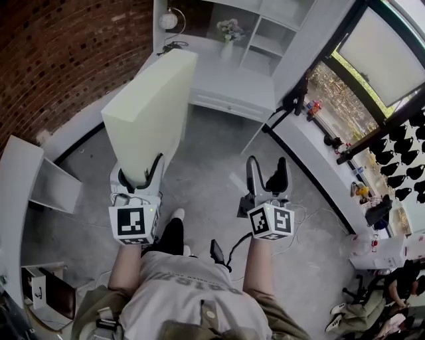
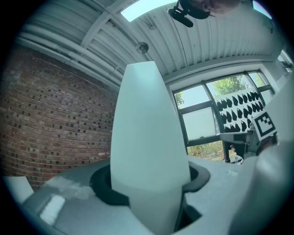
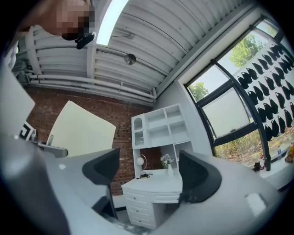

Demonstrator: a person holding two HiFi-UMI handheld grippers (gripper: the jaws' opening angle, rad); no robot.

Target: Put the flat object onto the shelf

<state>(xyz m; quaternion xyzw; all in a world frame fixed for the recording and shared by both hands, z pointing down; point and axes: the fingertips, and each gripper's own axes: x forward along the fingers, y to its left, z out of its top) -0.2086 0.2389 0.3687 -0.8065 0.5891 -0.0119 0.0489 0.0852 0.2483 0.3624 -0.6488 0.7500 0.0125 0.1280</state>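
Note:
A large pale flat board (image 1: 151,109) stands nearly upright, reaching toward the desk. My left gripper (image 1: 141,174) is shut on its lower edge. In the left gripper view the board (image 2: 147,151) fills the middle, clamped between the dark pads (image 2: 103,186). My right gripper (image 1: 267,178) is a little to the right of the board, open with nothing between its fingers. In the right gripper view its jaws (image 3: 151,172) stand wide apart and frame the white shelf unit (image 3: 161,128) over a desk; the board (image 3: 82,133) shows at the left. The shelf unit (image 1: 269,30) is far ahead.
A white desk (image 1: 229,83) with drawers stands below the shelves, bearing a vase of flowers (image 1: 229,33) and a round lamp (image 1: 169,20). A brick wall (image 1: 60,60) is at left, a low white cabinet (image 1: 30,182) beside it. A window sill (image 1: 332,143) holds small items.

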